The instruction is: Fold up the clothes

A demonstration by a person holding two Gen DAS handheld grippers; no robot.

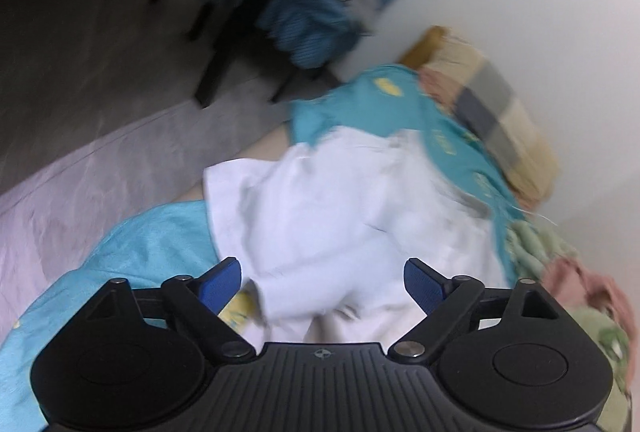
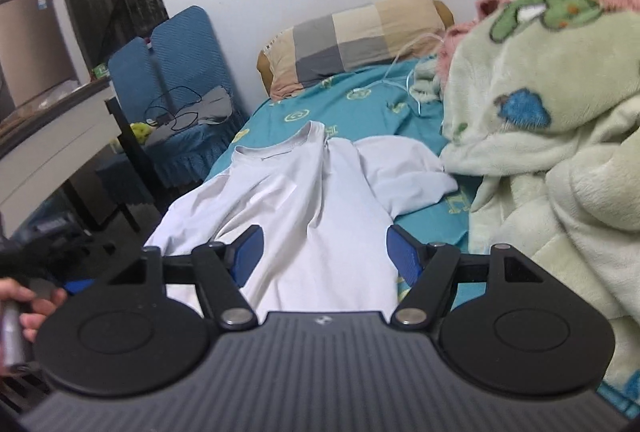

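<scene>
A white T-shirt (image 2: 304, 200) lies on the teal bedsheet (image 2: 360, 100), collar toward the pillow, its right sleeve (image 2: 404, 172) spread out to the side. My right gripper (image 2: 324, 252) hovers open just above the shirt's lower body, with nothing between its blue pads. In the blurred left wrist view the same white T-shirt (image 1: 340, 216) is rumpled on the sheet. My left gripper (image 1: 322, 284) stands open over its near part, and no cloth sits between its fingers.
A checked pillow (image 2: 356, 40) lies at the head of the bed. A green fleece blanket (image 2: 552, 136) is heaped on the right. A blue chair (image 2: 180, 72) and a dark table leg (image 2: 128, 152) stand left of the bed. A person's hand (image 2: 28, 308) shows at the left edge.
</scene>
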